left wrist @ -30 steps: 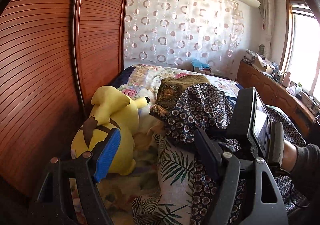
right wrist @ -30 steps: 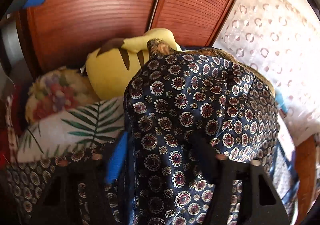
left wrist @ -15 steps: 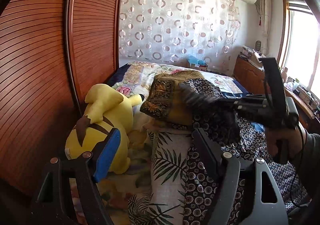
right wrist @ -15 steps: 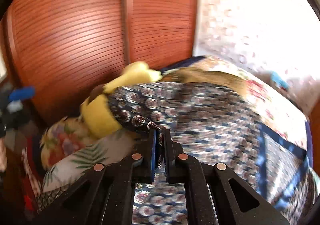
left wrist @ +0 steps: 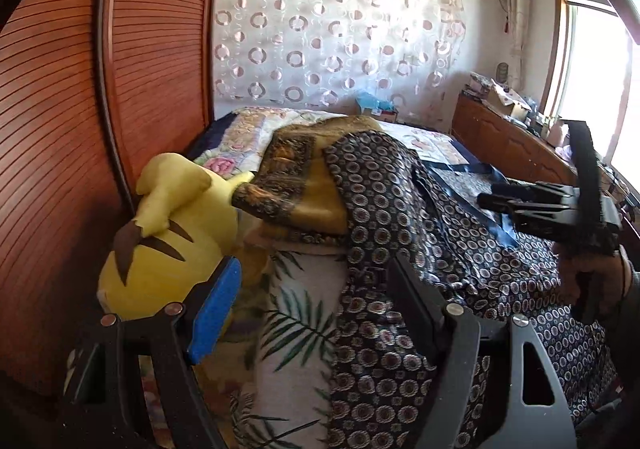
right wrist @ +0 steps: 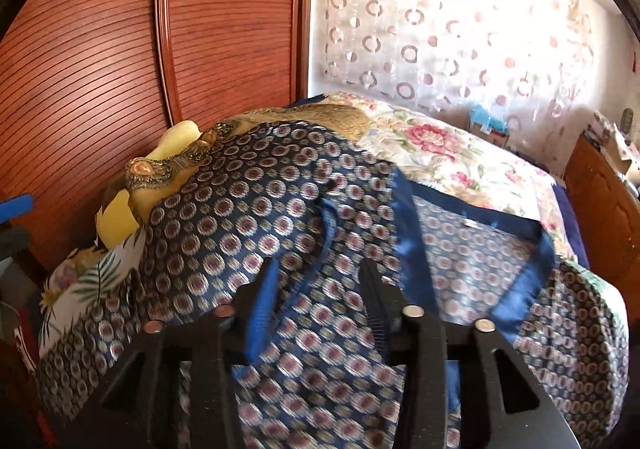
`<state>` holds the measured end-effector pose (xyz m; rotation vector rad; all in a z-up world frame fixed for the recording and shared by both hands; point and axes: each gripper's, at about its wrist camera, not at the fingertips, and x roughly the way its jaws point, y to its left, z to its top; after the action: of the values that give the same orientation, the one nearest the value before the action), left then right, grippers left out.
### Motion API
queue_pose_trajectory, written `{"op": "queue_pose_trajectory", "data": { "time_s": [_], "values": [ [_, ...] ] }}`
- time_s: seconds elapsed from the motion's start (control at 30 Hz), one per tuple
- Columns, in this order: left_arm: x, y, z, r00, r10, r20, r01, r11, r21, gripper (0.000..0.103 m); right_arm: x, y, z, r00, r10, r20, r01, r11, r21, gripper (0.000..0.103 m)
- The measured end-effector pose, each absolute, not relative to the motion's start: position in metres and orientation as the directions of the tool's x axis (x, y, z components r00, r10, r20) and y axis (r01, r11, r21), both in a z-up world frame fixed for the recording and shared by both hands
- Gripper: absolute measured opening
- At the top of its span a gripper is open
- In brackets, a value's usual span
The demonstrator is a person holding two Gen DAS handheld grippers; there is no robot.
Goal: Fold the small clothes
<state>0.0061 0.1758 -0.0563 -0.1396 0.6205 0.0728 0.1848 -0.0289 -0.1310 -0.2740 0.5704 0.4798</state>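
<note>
Where the right wrist view fills with cloth, the task's item is a dark navy garment [right wrist: 256, 209] of silky look, printed all over with small round medallions in pink and cream and edged with a plain bright-blue band [right wrist: 472, 209]. It lies spread and rumpled across the centre and lower part of that frame, draped over a yellow-gold patterned cushion [right wrist: 340, 115] at upper centre and reaching down to the bottom edge.

Right gripper [right wrist: 320, 273]: lower centre, jaws part-way apart, just been opening; cloth lies beneath and between the fingers, pads not pressing it.

Left gripper [left wrist: 312, 289]: bottom of the left wrist view, jaws wide, nothing gripped; the same garment [left wrist: 384, 209] runs from centre to lower right, its edge hanging over a leaf-print pillow [left wrist: 296, 329].

Also listed: yellow plush toy [left wrist: 168, 241], centre left, against the slatted wooden wardrobe door [left wrist: 60, 129]; floral bedspread [right wrist: 440, 153]; ring-patterned curtain [left wrist: 332, 33] at top.
</note>
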Motion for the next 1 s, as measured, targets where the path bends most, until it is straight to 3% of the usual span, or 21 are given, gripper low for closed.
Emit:
{"op": "queue_pose_trajectory", "data": {
  "time_s": [0.5, 1.0],
  "values": [
    [0.055, 0.105, -0.066, 0.778, -0.080, -0.623, 0.019, 0.994, -0.104, 0.077, 0.125, -0.160, -0.121, 0.798, 0.277, -0.535, -0.371, 0.926, -0.074, 0.049],
    [0.106, 0.021, -0.077, 0.705, -0.183, -0.685, 0.181, 0.981, -0.075, 0.077, 0.086, -0.265, -0.122, 0.832, 0.107, -0.544, -0.157, 0.986, -0.046, 0.049]
  ]
}}
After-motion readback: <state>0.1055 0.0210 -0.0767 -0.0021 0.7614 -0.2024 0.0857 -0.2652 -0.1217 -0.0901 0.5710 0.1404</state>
